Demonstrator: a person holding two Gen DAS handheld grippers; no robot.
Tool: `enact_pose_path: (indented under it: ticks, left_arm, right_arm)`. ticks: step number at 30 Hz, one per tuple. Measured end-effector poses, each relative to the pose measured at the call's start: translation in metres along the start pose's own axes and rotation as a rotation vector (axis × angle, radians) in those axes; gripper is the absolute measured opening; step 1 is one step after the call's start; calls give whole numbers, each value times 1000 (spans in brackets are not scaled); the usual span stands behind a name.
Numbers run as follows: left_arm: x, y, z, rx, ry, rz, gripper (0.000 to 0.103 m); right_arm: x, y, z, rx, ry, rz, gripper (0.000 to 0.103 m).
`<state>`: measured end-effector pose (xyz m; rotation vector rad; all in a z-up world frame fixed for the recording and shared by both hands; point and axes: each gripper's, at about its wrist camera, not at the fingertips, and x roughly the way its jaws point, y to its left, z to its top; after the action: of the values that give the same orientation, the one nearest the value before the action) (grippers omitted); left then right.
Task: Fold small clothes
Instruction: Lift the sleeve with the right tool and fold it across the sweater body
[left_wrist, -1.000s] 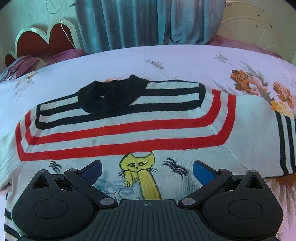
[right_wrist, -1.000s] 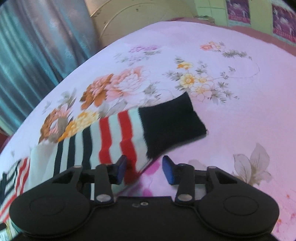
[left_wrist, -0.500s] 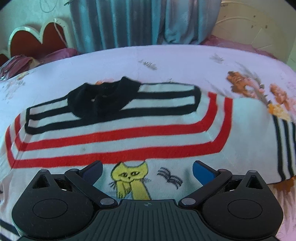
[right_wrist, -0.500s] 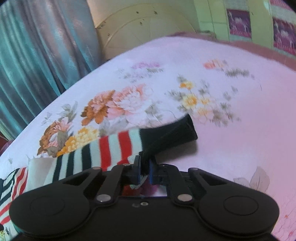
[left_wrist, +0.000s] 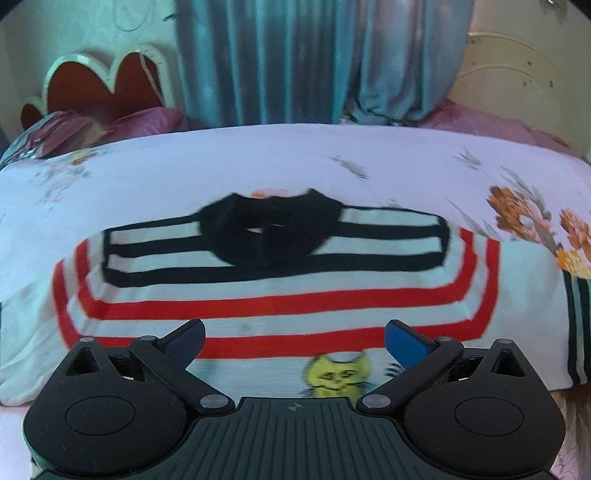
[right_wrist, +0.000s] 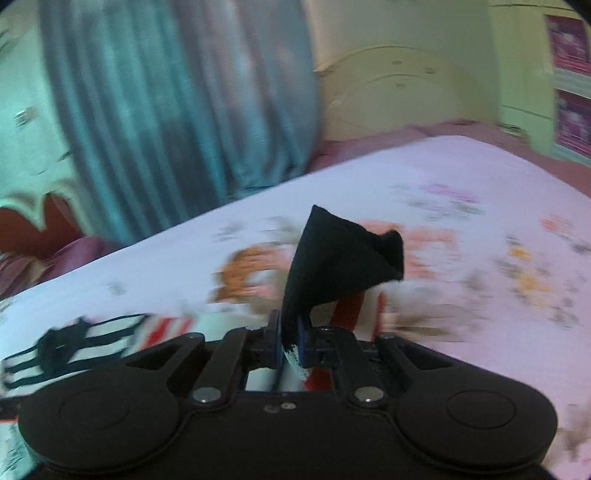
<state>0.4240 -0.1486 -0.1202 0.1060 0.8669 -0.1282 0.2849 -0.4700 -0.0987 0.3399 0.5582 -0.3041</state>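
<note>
A small white sweater (left_wrist: 280, 288) with red and black stripes, a black collar (left_wrist: 269, 232) and a yellow cat print (left_wrist: 338, 374) lies flat on the bed. My left gripper (left_wrist: 294, 338) hovers open above its chest, nothing between the blue pads. In the right wrist view my right gripper (right_wrist: 290, 341) is shut on the sweater's right sleeve, just behind the black cuff (right_wrist: 340, 266), which stands lifted off the bed above the pads. The sweater body (right_wrist: 74, 343) shows blurred at lower left.
The bed carries a pale pink floral sheet (left_wrist: 258, 162). Teal curtains (left_wrist: 314, 59) hang behind it, with a red heart-shaped headboard (left_wrist: 103, 85) and purple pillows (left_wrist: 74, 125) at the left. A cream headboard (right_wrist: 399, 92) stands at the right.
My right gripper shut on the striped sleeve near the cuff, then lifted it off the bed and rolled. My left gripper drew back and up; the cat print slid down in its view.
</note>
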Motion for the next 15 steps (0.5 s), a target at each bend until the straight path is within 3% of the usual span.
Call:
enact_pose_path:
  ticks: [8,14,15]
  left_arm:
    - [-4,61,-5,-100,-5,32,103]
    - [14,76,-13,-104,57,-77,103]
    - [17,75,-14,-106,67,-103,103]
  right_arm:
    - [26,123,-23,-169,84,250,8]
    - [59,190,-69,-263,241,315,9]
    - [64,195,-75,-270,268,319,15]
